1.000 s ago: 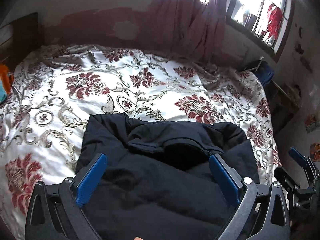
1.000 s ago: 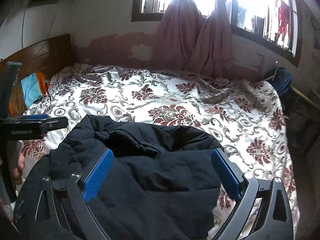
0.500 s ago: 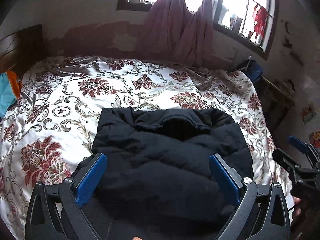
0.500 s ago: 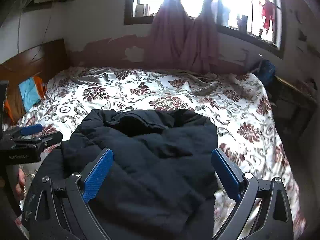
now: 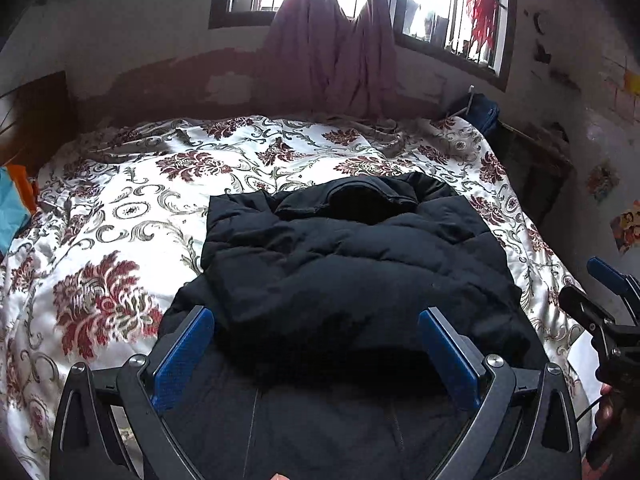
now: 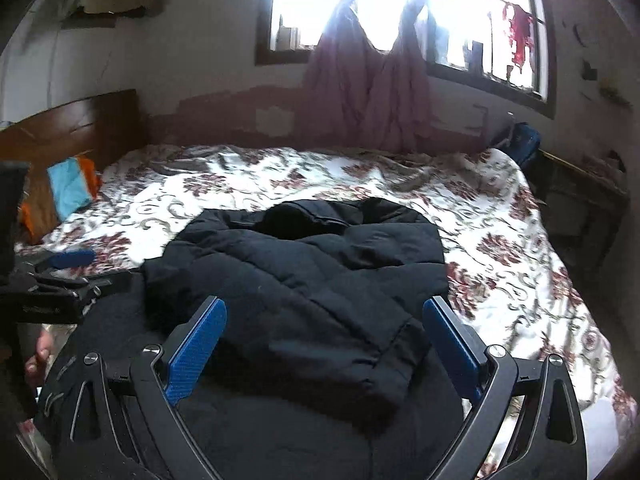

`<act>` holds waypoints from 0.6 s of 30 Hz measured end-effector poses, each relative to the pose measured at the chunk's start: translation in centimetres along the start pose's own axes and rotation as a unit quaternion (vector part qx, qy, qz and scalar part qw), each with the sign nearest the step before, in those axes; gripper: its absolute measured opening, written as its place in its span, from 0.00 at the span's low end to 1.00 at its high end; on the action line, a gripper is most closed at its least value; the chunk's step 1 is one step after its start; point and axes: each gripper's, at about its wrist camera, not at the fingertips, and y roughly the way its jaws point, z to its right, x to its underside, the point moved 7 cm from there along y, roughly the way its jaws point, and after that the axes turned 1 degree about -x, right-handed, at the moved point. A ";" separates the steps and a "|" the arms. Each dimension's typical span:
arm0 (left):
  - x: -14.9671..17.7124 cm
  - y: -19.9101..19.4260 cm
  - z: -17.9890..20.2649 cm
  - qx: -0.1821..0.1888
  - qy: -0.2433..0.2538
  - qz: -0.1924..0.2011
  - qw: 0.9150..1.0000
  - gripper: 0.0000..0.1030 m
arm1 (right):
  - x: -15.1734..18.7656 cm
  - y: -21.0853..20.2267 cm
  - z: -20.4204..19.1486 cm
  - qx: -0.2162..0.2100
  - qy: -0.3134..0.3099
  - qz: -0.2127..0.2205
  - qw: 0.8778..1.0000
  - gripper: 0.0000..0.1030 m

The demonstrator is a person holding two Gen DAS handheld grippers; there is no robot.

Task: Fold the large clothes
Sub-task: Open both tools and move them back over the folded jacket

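A black puffer jacket [image 5: 352, 264] lies on the flowered bedspread [image 5: 132, 216], its upper half doubled over its lower half, collar toward the window. The same jacket [image 6: 304, 280] fills the middle of the right wrist view. My left gripper [image 5: 316, 340] hovers open above the jacket's near part, nothing between its blue pads [image 5: 184, 354]. My right gripper [image 6: 324, 340] is likewise open and empty over the jacket's near right side. Each gripper shows at the edge of the other's view: the right gripper [image 5: 608, 296] and the left gripper [image 6: 60, 268].
The bed has a wooden headboard [image 6: 72, 128] at left with an orange and blue cloth [image 6: 72, 184] by it. Pink curtains [image 5: 340, 52] hang at the window behind. A dark blue bag [image 5: 480, 116] and dark furniture [image 6: 580, 200] stand at the bed's far right corner.
Both grippers have pulled back and risen from the jacket, staying open. The jacket now lies further off, folded and at rest on the bed.
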 end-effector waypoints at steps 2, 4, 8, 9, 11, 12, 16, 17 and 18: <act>1.2 0.1 0.1 0.024 -0.002 -0.007 1.000 1.00 | 0.4 -0.8 -0.3 -0.017 0.004 0.013 1.000 0.94; 2.3 0.0 0.4 0.044 -0.008 -0.009 0.999 1.00 | 0.9 -1.7 -0.3 -0.021 0.007 0.021 1.000 0.94; 4.2 -1.4 0.6 0.036 -0.005 0.006 0.999 1.00 | 2.2 -4.5 -0.4 -0.035 0.007 0.045 0.998 0.94; 4.5 -1.9 0.7 0.032 -0.003 0.009 0.999 1.00 | 2.6 -5.3 -0.3 -0.036 0.008 0.047 0.998 0.94; 5.4 -3.2 0.8 0.022 0.002 0.012 1.000 1.00 | 3.7 -6.6 -0.2 -0.033 0.006 0.037 0.999 0.94; 5.9 -4.0 1.0 0.017 0.009 0.012 1.000 1.00 | 4.4 -7.1 -0.1 -0.026 0.009 0.023 0.999 0.94; 7.7 -7.2 1.2 -0.014 0.028 0.029 0.999 1.00 | 7.0 -9.8 0.4 -0.059 0.042 -0.028 0.997 0.94; 8.3 -8.1 1.1 -0.026 0.024 0.026 0.999 1.00 | 7.7 -10.4 0.6 -0.069 0.043 -0.033 0.996 0.94; 8.9 -9.0 1.0 -0.035 0.023 0.027 0.999 1.00 | 8.4 -10.8 0.7 -0.072 0.041 -0.036 0.996 0.94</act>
